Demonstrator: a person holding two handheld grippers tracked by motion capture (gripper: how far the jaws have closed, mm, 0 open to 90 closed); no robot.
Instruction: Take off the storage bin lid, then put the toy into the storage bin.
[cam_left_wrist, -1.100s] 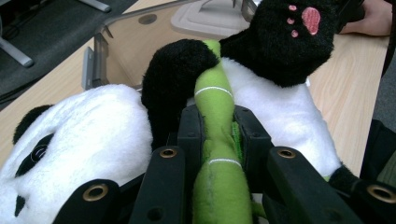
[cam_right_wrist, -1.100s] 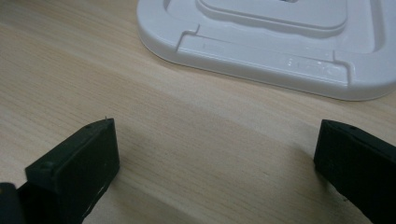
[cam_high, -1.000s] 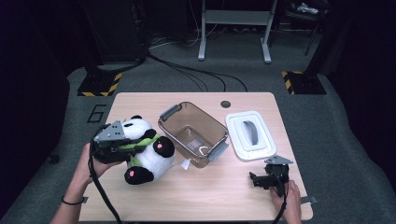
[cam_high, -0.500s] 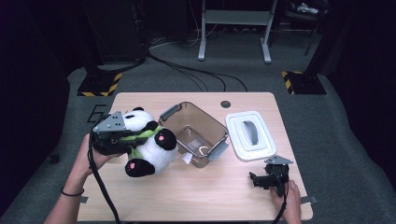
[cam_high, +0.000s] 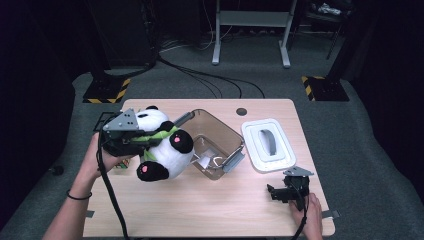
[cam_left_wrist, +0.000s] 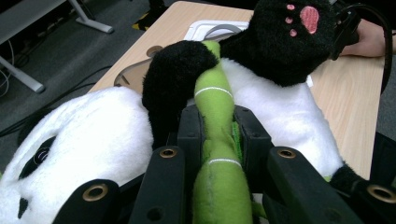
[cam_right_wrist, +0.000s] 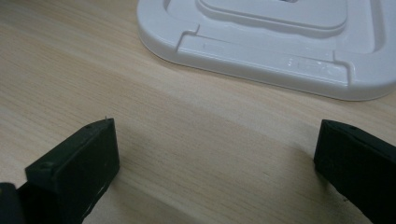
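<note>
High view: left of centre, the left gripper (cam_high: 145, 142) carries the plush panda (cam_high: 162, 147) just off the table (cam_high: 210, 210), beside the clear bin (cam_high: 215, 142). At lower right the right gripper (cam_high: 277, 192) rests near the white lid (cam_high: 267, 145).

Left gripper view: the jaws clench the green bamboo stalk (cam_left_wrist: 215, 121) on the panda's belly. The toy looks soft, light and squashy, so this firmer stalk seems a sound hold.

Right gripper view: the jaws stand wide apart, holding nothing, over bare wood below the lid.
</note>
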